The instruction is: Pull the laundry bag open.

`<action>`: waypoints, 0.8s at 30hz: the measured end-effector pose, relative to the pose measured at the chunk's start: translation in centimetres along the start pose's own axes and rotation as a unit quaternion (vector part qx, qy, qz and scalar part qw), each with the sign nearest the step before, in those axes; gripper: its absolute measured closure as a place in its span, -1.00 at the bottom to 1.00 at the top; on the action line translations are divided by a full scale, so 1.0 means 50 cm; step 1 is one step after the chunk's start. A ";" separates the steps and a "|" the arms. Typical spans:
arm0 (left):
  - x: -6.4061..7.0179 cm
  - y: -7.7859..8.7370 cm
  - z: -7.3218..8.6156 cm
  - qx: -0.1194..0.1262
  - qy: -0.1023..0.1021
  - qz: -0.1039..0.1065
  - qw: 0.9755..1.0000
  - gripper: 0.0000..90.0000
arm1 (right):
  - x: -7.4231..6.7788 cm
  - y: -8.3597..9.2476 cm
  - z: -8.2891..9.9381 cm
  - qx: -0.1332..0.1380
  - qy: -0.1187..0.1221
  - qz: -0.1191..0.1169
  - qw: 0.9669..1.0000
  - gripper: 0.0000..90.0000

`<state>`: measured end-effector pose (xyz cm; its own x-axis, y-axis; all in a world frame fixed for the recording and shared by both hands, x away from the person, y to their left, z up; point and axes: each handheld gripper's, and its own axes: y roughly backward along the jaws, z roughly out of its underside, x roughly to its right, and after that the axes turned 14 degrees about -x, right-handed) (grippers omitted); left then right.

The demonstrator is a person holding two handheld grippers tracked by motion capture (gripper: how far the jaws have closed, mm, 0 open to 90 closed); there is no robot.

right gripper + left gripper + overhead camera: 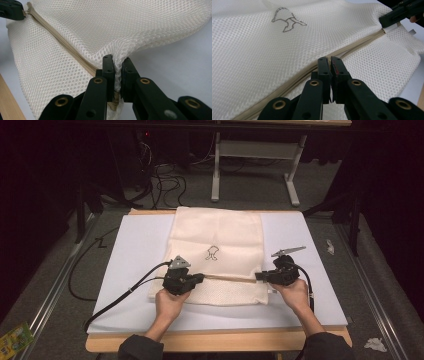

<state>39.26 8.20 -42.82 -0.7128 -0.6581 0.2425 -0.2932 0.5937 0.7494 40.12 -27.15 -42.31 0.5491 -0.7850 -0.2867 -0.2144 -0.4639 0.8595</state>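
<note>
There, mesh bag (217, 250) between grippers.

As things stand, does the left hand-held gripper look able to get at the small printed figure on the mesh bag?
Probably not yet: the left hand-held gripper is shut on the zipper of the mesh bag. The printed figure lies uncovered just beyond it, so after letting go, the way looks free.

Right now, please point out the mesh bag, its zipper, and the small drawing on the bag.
mesh bag (220, 227): high view, upper middle of the cloth.
zipper (359, 43): left gripper view, tan strip towards the other gripper.
drawing (287, 21): left gripper view, middle of the outlined figure.
</note>
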 end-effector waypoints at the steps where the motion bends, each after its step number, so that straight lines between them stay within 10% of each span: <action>1: -0.004 0.005 0.002 0.000 0.001 -0.001 1.000 0.95 | 0.000 0.000 0.000 0.000 0.001 0.002 1.000 0.90; 24: -0.046 0.069 0.030 0.019 0.026 -0.019 0.999 0.95 | -0.005 -0.003 -0.003 -0.005 0.004 0.034 0.999 0.90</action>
<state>38.93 12.49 -41.72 -0.6667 -0.7035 0.2461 -0.3451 0.5841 0.7347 40.14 -26.80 -42.31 0.5399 -0.8115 -0.2235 -0.2439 -0.4049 0.8812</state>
